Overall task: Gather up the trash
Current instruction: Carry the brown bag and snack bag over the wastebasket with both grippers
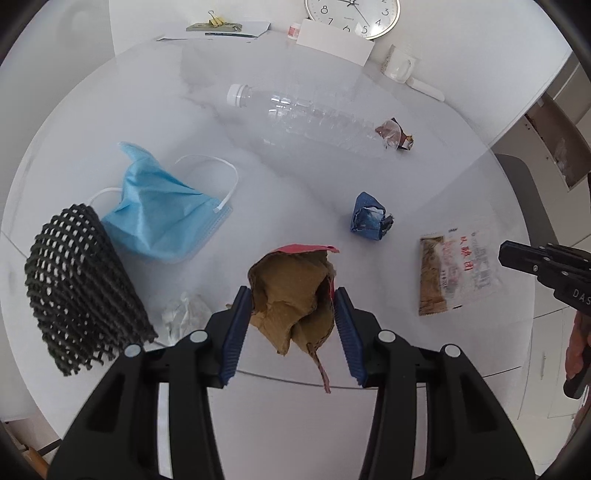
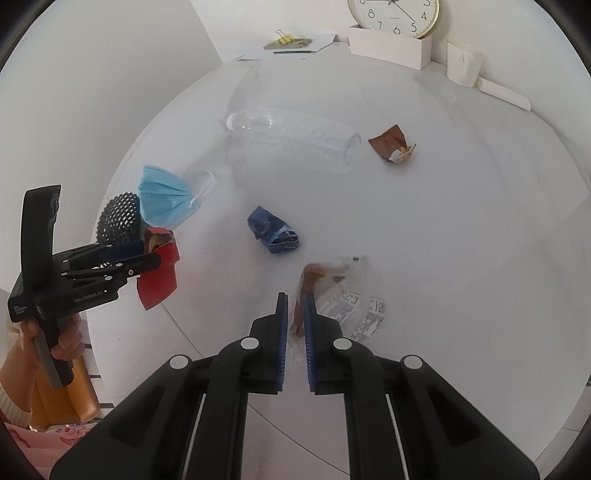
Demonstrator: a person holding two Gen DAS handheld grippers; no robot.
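Note:
My left gripper [image 1: 293, 295] is shut on a crumpled brown and red cardboard scrap [image 1: 295, 295], held above the white table; it also shows from the right wrist [image 2: 160, 269]. My right gripper [image 2: 295, 306] is closed on the edge of a clear snack wrapper [image 2: 340, 295], which lies on the table [image 1: 454, 273]. Loose on the table lie a blue face mask [image 1: 159, 210], a black foam net [image 1: 81, 288], a clear plastic bottle [image 1: 306, 118], a blue crumpled wrapper [image 1: 369, 218], a brown wrapper [image 1: 397, 134] and a white crumpled tissue [image 1: 184, 314].
At the back stand a wall clock [image 1: 354, 14], a white card box [image 1: 334, 42], papers with a binder clip [image 1: 218, 27] and a white mug [image 1: 400, 66]. The round table's front edge [image 1: 280, 378] is just below my left gripper.

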